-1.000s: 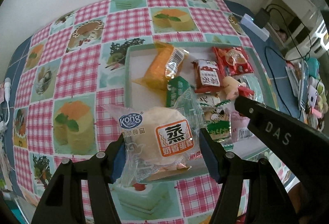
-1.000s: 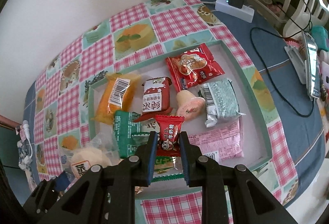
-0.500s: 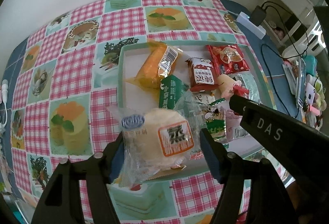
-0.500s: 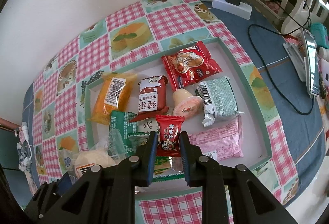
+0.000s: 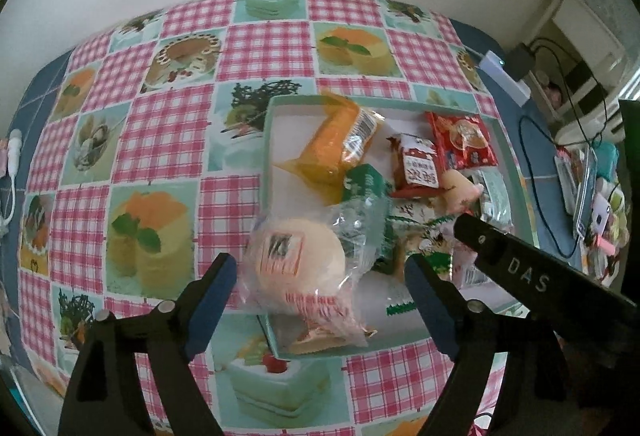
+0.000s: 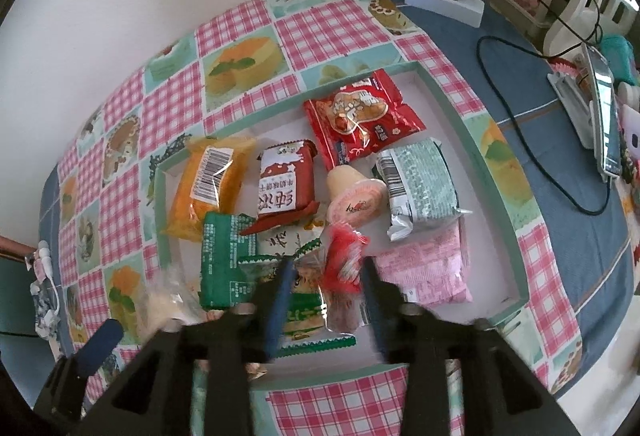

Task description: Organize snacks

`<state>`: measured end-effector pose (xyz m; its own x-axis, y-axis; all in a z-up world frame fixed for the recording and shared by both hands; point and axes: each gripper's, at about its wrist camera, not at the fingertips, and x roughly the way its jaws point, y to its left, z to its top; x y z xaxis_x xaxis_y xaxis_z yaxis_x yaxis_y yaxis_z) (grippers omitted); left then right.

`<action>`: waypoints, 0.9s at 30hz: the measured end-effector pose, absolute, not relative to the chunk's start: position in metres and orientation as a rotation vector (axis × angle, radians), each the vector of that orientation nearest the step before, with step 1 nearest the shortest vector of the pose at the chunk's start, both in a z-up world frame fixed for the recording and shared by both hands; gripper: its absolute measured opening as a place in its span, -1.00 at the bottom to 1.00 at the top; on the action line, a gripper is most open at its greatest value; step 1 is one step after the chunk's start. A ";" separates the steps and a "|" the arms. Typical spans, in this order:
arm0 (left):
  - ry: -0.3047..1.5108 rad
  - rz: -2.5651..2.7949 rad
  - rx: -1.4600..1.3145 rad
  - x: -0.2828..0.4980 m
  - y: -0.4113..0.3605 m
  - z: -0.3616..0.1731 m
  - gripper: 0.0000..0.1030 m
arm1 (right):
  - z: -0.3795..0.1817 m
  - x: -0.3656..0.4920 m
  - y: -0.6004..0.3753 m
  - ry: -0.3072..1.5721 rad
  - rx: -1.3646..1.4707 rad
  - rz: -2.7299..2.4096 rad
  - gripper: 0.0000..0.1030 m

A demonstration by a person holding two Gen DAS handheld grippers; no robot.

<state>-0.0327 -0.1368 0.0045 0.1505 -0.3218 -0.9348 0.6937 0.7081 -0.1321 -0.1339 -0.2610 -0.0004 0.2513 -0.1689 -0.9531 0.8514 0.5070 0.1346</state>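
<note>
Blue-padded left gripper opening around wrapped steamed cake over tray

tray: 1 | snack packets: about 10 | power strip: 1 | phone: 1

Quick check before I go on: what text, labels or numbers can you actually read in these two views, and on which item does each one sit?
"DAS": white letters on the black right gripper finger, seen in the left wrist view.
Red-and-white packet: large Chinese characters, too distorted to read reliably.
Orange cake packet: barcode only, digits too small.
Round bun label: blurred.
Red packet, grey-green packet, pink packet: print too small.
</note>
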 end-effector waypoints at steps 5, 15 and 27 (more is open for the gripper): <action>1.239 -0.773 0.343 -0.028 -0.133 0.003 0.68 | -0.001 -0.137 -0.261 1.086 0.785 -0.795 0.34; 1.266 -0.763 0.205 -0.012 -0.100 0.007 0.82 | 0.008 -0.150 -0.262 1.022 0.818 -0.827 0.50; 1.143 -0.492 0.259 -0.002 -0.048 0.002 0.82 | 0.011 -0.153 -0.219 1.014 0.712 -0.750 1.00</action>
<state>-0.0020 -0.0484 0.0019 0.3245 -0.2410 -0.9147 0.4991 0.8651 -0.0508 -0.1526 -0.2186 0.0113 0.3345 -0.2112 -0.9184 0.8160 0.5525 0.1701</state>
